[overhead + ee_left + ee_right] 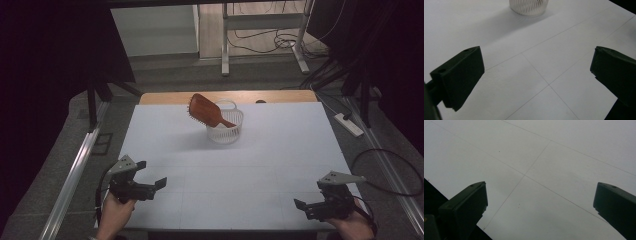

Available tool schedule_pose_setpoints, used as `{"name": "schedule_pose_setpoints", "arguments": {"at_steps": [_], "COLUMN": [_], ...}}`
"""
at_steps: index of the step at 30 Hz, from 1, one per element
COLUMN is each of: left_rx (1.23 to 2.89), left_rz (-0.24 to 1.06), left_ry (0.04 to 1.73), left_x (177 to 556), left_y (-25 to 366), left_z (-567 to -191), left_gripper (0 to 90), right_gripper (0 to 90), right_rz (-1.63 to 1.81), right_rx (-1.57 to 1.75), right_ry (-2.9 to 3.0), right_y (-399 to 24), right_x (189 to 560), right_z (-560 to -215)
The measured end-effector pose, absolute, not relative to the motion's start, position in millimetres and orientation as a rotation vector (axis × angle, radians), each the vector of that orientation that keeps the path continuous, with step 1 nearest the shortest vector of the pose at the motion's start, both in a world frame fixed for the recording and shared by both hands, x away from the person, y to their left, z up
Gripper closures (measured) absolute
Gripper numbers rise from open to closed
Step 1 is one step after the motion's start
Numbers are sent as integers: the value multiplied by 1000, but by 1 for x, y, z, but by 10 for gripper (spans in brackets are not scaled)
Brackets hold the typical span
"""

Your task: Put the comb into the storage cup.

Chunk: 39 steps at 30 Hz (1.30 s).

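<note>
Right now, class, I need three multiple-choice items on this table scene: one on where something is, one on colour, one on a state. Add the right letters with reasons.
1. Where is the hairbrush?
A. flat on the table's near edge
B. propped in the white basket
C. in the right claw

2. What colour is the hairbrush?
A. reddish brown
B. blue
C. white

3. How is the left claw?
A. shut on the basket
B. shut on nothing
C. open and empty

Answers: 1 B, its handle sits in the basket and its head leans out over the rim. 2 A, wood-toned in the high view. 3 C, its jaws stand apart over bare table.
</note>
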<state>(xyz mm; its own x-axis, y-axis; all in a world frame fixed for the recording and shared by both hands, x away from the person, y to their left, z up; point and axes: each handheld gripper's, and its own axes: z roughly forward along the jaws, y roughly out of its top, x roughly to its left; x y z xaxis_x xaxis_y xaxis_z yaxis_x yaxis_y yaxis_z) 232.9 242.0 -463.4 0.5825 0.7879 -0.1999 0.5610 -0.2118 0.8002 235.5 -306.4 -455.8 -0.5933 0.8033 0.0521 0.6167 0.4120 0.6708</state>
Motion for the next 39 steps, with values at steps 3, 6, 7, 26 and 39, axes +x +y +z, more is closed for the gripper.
{"name": "schedule_pose_setpoints", "arguments": {"at_steps": [3, 6, 7, 26, 39], "left_rx": [1902, 1904, 1903, 1886, 1890], "left_rz": [318, 324, 325, 338, 342], "left_ry": [1087, 1091, 1093, 1121, 1141], "left_x": [231, 228, 227, 211, 200], "left_y": [243, 245, 245, 258, 264], "left_z": [-464, -464, -464, -467, -470], "left_gripper": [0, 0, 0, 0, 0], "right_gripper": [0, 0, 0, 0, 0], "right_rz": [960, 960, 959, 960, 960], "right_rx": [1237, 1237, 1236, 1239, 1239], "right_ry": [2393, 2393, 2393, 2391, 2390], "right_y": [-306, -306, -306, -306, -306], "right_x": [235, 235, 235, 235, 235], "right_z": [-456, -456, -456, -456, -456]}}
